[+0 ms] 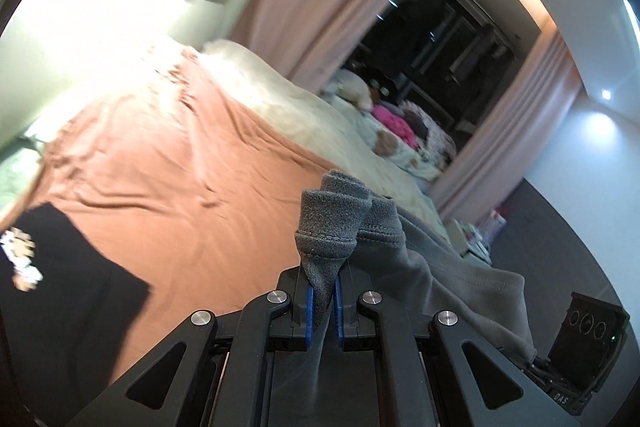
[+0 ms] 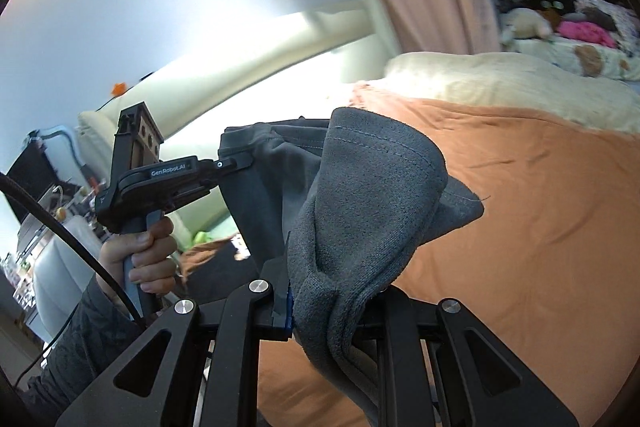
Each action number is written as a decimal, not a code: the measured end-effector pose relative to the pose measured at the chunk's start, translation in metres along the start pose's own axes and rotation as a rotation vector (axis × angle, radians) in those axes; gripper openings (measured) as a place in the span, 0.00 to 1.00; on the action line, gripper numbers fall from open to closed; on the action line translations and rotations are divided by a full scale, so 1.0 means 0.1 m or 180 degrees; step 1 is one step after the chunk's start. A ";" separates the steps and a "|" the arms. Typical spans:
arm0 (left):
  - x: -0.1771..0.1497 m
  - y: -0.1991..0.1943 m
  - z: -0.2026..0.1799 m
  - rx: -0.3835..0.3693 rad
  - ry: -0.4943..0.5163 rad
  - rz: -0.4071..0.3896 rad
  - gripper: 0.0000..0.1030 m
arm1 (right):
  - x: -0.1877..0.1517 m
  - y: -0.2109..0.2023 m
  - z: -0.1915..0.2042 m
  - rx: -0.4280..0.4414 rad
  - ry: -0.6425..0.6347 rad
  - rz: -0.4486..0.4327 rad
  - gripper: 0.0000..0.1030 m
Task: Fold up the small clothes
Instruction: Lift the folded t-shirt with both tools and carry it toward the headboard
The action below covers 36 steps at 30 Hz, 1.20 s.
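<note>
The left gripper point(image 1: 322, 301) has its jaws pinched nearly together on a hemmed edge of the grey garment point(image 1: 420, 259), blue pads pressing the cloth from both sides. The right gripper point(image 2: 320, 307) also grips the grey garment point(image 2: 372, 195); its jaws are mostly buried under the fabric, so they are probably closed on it, though only one blue pad shows. Both grippers hold the piece up in the air, above the orange bedsheet point(image 1: 160, 167). The cloth stretches between the two grips, its long axis running from one gripper to the other, the rest hanging below. A black shirt point(image 1: 68, 287) lies on the sheet, off to the left gripper's side, well apart from the raised cloth. Laying it flat looks like the next need.
</note>
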<state>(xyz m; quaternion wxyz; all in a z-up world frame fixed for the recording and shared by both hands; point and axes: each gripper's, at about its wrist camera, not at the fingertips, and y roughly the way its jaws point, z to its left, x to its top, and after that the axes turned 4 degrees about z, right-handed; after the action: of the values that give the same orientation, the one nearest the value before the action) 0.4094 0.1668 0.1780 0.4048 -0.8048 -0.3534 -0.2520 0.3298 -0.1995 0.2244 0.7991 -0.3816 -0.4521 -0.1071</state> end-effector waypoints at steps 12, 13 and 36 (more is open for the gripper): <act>0.29 -1.20 1.02 0.0593 -0.0083 -0.0371 0.07 | 0.30 1.04 0.42 0.0566 -0.0251 0.0201 0.12; 0.28 -1.29 1.10 0.0624 -0.0102 -0.0395 0.07 | 0.31 1.13 0.46 0.0608 -0.0267 0.0227 0.12; 0.28 -1.89 2.38 0.1628 -0.0303 -0.0479 0.07 | 0.47 2.55 -0.14 0.1263 0.0022 0.0778 0.12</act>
<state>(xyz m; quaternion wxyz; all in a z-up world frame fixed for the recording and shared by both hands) 0.3090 0.4545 0.1566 0.5581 -0.6588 -0.4830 -0.1458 0.4974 -0.0261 0.1270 0.8670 -0.2687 -0.4120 0.0801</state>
